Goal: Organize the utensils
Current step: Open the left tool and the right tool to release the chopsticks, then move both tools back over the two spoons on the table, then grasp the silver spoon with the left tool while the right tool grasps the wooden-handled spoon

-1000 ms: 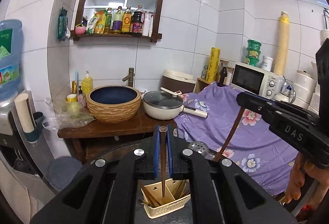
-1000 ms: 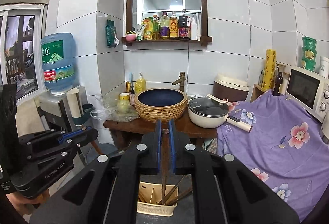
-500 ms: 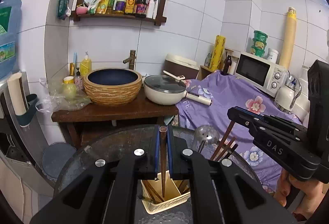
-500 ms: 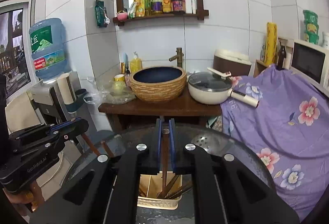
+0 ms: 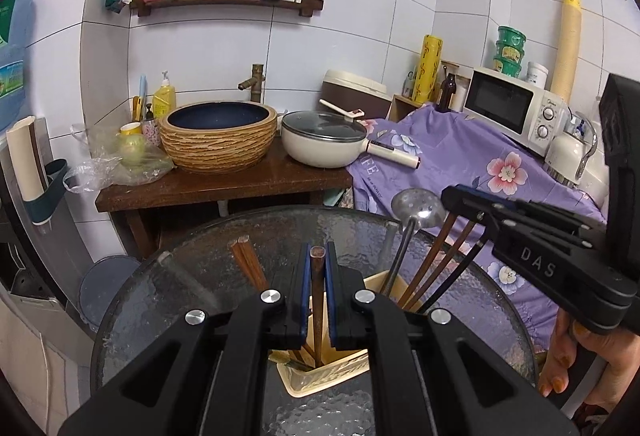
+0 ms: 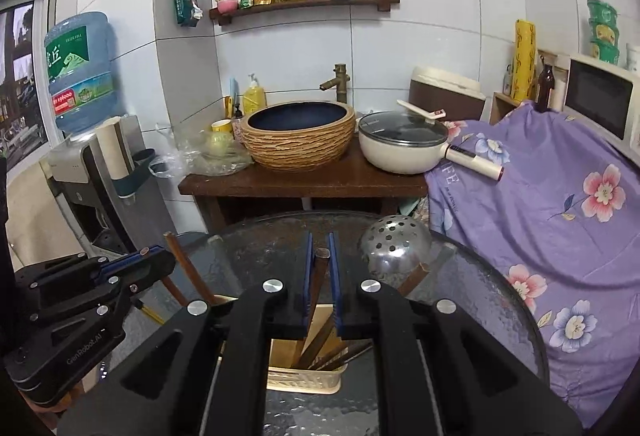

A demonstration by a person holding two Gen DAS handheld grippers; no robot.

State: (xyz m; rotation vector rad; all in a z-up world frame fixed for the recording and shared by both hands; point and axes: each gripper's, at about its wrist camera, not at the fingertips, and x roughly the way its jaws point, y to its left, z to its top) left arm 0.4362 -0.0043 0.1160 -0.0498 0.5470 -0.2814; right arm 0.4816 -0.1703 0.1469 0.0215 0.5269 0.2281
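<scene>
In the left wrist view my left gripper [image 5: 317, 248] is shut on a brown chopstick [image 5: 318, 296], held upright with its lower end inside the cream utensil holder [image 5: 320, 380] on the glass table [image 5: 180, 296]. In the right wrist view my right gripper [image 6: 321, 240] is shut on another brown chopstick [image 6: 316, 284], slanting down into the same holder [image 6: 304, 380]. A slotted metal ladle [image 5: 420, 208] [image 6: 394, 244] and several chopsticks stand in the holder. Each gripper shows in the other's view: the right gripper [image 5: 452, 196] at the right, the left gripper [image 6: 160, 256] at the left.
Behind the round table stands a wooden counter [image 6: 300, 184] with a woven basin [image 6: 300, 136] and a lidded white pan [image 6: 404, 144]. A purple flowered cloth [image 6: 540, 196] covers the right side, with a microwave [image 5: 512, 108] on it. A water dispenser [image 6: 80, 156] stands at the left.
Both grippers have sunk toward the table, and the chopsticks they hold have gone lower into the holder. The jaws have stayed shut.
</scene>
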